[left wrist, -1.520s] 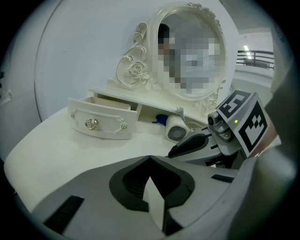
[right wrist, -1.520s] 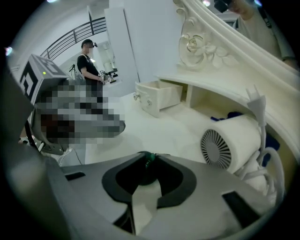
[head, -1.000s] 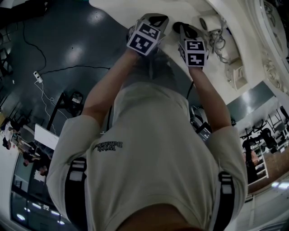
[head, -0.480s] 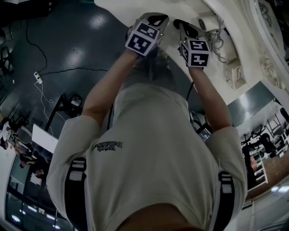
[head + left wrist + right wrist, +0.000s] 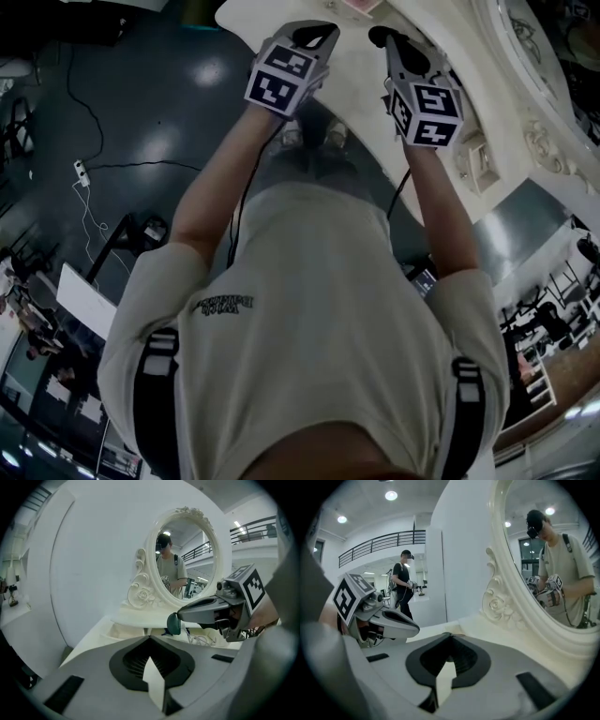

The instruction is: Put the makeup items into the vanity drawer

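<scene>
The person holds both tools up in front of the white vanity table (image 5: pixel 361 98). The left gripper (image 5: pixel 150 638) has its two jaws pressed together, and there is nothing between them. The right gripper (image 5: pixel 450 637) has its jaws pressed together too, and it holds nothing. The two grippers are side by side, near each other but not touching. Behind them stands a big oval mirror (image 5: pixel 187 550) with a curly white frame (image 5: pixel 145 590), and the mirror shows the person in a pale shirt (image 5: pixel 309 309). In the left gripper view, the right gripper reaches across from the right and hides part of the table top. Just under its tip a small blue thing (image 5: pixel 166 632) lies on the table top, and beside that is a heap of thin white cords (image 5: pixel 204 639). It is too small to tell if the blue thing is one of the makeup items. No view shows the drawer plainly. From the head view, the grippers and their marker cubes cover the near part of the table. Below them is a dark shiny floor (image 5: pixel 159 112) with a white cord (image 5: pixel 92 202) lying on it. In the right gripper view, another person (image 5: pixel 403 581) stands far off, under a balcony rail (image 5: pixel 379 543).
</scene>
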